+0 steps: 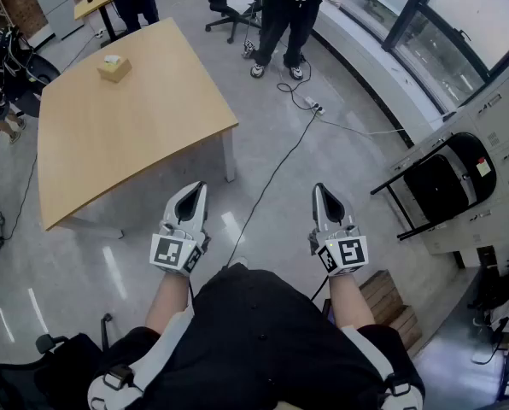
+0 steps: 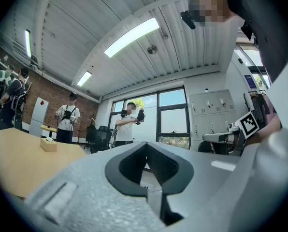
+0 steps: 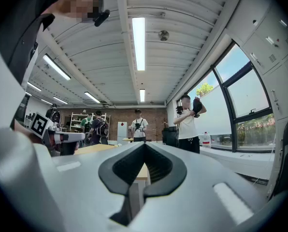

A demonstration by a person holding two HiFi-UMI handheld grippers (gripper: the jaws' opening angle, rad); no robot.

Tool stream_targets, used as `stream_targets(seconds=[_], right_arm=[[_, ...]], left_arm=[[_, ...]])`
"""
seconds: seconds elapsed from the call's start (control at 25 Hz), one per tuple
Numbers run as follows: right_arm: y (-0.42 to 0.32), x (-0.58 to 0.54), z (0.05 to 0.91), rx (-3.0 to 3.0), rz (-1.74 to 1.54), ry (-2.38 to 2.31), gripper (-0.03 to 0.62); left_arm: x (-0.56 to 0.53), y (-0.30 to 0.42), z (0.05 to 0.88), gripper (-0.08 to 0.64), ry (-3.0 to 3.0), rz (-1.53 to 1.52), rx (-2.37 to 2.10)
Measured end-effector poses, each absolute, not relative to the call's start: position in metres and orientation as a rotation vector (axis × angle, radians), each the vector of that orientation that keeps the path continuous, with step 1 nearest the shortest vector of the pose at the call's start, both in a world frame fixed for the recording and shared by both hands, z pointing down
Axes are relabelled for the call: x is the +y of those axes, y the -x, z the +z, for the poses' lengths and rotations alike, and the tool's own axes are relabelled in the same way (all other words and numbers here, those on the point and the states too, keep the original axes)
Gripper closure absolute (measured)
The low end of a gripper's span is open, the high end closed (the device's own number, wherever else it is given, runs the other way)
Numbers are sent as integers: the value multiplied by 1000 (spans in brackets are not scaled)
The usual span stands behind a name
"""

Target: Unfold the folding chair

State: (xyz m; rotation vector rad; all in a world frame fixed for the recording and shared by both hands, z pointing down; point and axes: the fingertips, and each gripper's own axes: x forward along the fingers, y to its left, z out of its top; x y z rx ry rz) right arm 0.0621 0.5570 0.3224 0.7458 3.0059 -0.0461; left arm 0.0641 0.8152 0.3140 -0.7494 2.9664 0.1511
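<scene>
**Polished floor, matt wood, moulded plastic**

The grey floor (image 1: 272,143) is polished and glossy, with streaks of reflected light. The table (image 1: 126,135) has a pale wood-look top, smooth and matt. The folding chair (image 1: 447,182) has a shiny black seat and back on a dark metal tube frame. The lockers (image 1: 502,118) look like matt grey painted metal. The left gripper (image 1: 196,191) and right gripper (image 1: 321,193) have smooth, matt, light-grey plastic shells with black ribbed pads inside. A slatted crate (image 1: 391,301) looks like bare wood.
</scene>
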Motion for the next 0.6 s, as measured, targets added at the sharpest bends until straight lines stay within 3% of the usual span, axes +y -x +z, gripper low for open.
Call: stream_targets(seconds=[0.6], right_arm=[[-65,552,313,2996,-58,-697,589]], left_arm=[[797,-57,309,558,818,155,2930]])
